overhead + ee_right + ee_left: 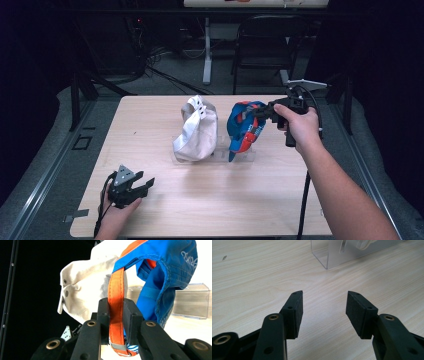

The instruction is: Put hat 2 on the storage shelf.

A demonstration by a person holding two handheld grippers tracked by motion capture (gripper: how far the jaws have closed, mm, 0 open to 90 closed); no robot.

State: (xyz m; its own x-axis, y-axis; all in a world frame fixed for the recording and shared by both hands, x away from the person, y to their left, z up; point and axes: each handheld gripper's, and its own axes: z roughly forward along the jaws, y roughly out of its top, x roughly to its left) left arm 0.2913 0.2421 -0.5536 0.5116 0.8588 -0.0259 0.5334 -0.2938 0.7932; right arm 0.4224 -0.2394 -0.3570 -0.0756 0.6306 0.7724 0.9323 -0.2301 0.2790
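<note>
While my right hand-held gripper [116, 315] clamps the blue cap's orange strap [115, 293], I should guide it squarely onto the clear stand [240, 154]. My left hand-held gripper [324, 312] rests released on the desk [210, 200].

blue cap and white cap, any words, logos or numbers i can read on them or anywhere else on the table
Blue cap: white embroidered script near its edge, cut off by the frame and too blurred to read.
White cap: no text visible.
Clear stand, table: no text or labels visible.
Right gripper, clamped on the cap's orange strap: no markings legible.
</note>
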